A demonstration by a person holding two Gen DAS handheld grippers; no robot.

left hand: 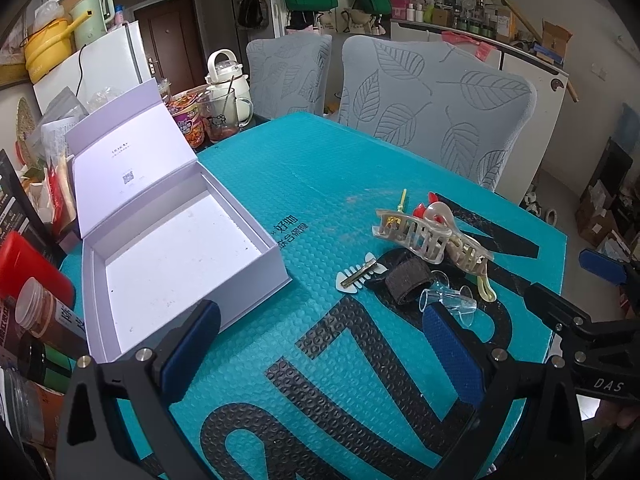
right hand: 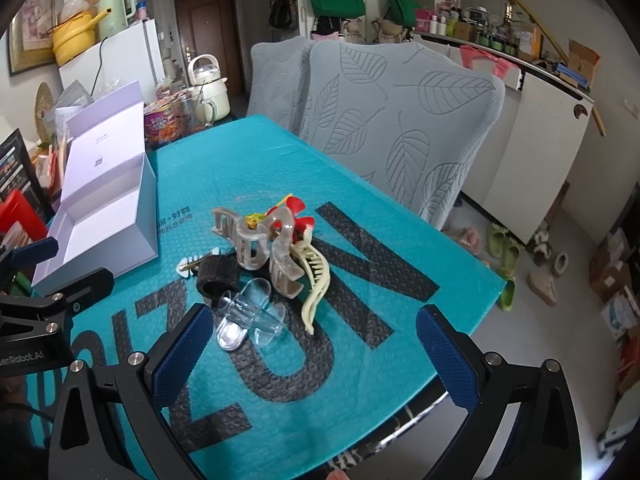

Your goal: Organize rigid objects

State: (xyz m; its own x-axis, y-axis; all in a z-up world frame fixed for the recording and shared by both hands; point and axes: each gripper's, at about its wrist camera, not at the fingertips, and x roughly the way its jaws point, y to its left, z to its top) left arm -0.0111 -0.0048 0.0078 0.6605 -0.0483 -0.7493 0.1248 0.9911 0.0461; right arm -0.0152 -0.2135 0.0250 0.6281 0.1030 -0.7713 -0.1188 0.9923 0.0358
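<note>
A pile of hair accessories lies on the teal mat (left hand: pixel 280 184): a translucent beige claw clip (left hand: pixel 424 236) (right hand: pixel 260 244), a red flower clip (right hand: pixel 296 216), a cream claw clip (right hand: pixel 316 280), a clear clip (left hand: pixel 448 300) (right hand: pixel 248 316), a black band (left hand: pixel 408 280) (right hand: pixel 218 276) and a white fishbone hairpin (left hand: pixel 360 274) (right hand: pixel 196 264). To the left stands an open, empty pale lilac box (left hand: pixel 280 260) (right hand: pixel 148 216). My left gripper (left hand: pixel 326 344) (right hand: pixel 60 268) is open between box and pile. My right gripper (right hand: pixel 316 356) (left hand: pixel 580 284) is open, just short of the clear clip.
Two grey leaf-patterned chairs (left hand: pixel 432 92) stand behind the table. A cup of noodles (left hand: pixel 188 120), a glass mug (left hand: pixel 220 116) and a white kettle (left hand: pixel 226 76) crowd the far left corner. Jars and a red container (left hand: pixel 32 280) line the left edge. The table drops off at the right (right hand: pixel 460 312).
</note>
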